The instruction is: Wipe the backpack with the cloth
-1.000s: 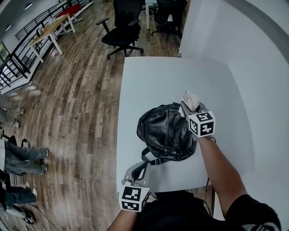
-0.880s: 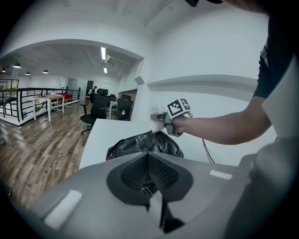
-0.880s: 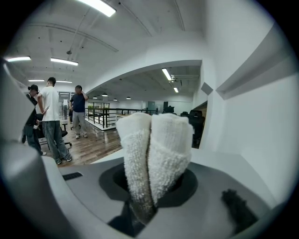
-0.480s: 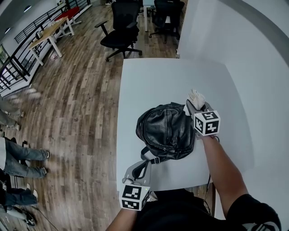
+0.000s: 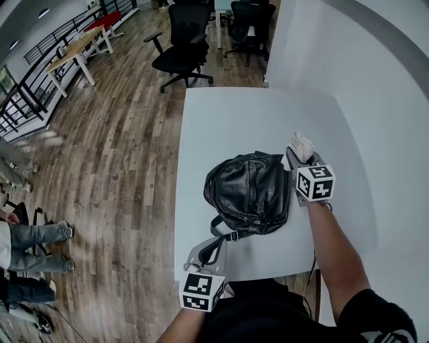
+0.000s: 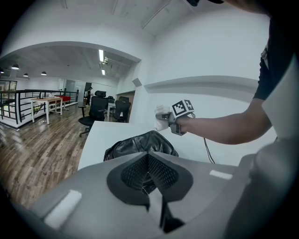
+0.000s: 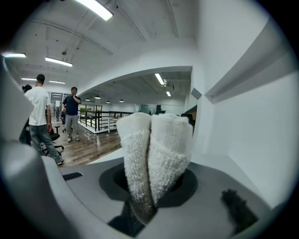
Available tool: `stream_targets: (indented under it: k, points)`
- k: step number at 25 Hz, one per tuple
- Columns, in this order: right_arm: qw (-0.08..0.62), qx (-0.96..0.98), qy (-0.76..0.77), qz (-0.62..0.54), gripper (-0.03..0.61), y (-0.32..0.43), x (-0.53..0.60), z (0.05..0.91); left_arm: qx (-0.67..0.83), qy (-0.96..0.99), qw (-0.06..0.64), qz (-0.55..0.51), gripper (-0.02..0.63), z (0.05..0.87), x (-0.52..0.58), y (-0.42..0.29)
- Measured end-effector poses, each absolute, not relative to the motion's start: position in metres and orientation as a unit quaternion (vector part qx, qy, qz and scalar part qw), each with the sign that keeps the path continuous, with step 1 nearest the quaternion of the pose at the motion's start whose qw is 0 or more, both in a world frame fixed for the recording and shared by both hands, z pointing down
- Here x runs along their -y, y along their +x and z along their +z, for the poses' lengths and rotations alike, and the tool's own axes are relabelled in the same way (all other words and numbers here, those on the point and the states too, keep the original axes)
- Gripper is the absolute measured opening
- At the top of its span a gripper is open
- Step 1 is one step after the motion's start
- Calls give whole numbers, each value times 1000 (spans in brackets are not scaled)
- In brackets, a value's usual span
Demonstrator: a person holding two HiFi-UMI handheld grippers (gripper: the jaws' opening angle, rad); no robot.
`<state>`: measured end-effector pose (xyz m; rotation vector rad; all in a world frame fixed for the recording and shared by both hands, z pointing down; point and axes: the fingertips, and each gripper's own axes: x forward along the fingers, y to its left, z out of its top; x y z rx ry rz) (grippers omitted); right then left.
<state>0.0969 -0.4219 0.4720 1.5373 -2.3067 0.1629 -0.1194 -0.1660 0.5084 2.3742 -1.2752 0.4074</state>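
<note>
Your right gripper [image 5: 299, 154] pinches the folded white cloth [image 7: 154, 154] just beside the black backpack [image 5: 248, 191]. Your left gripper [image 5: 203, 258] clamps its strap [image 5: 218, 244]. Wiping looks unfinished.

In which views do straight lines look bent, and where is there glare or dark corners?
Head view: the table edges bow outward, and the black backpack shows pale sheen. Left gripper view: corners go black. Right gripper view: ceiling lights blow out; the white cloth looks sharp.
</note>
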Motion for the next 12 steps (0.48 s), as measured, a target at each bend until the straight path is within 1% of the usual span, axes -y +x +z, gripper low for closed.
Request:
stream_targets:
  k: [12]
  points:
    - [179,808,559,46,98,113,408,459,454,858,196,141,6,503,157,-114]
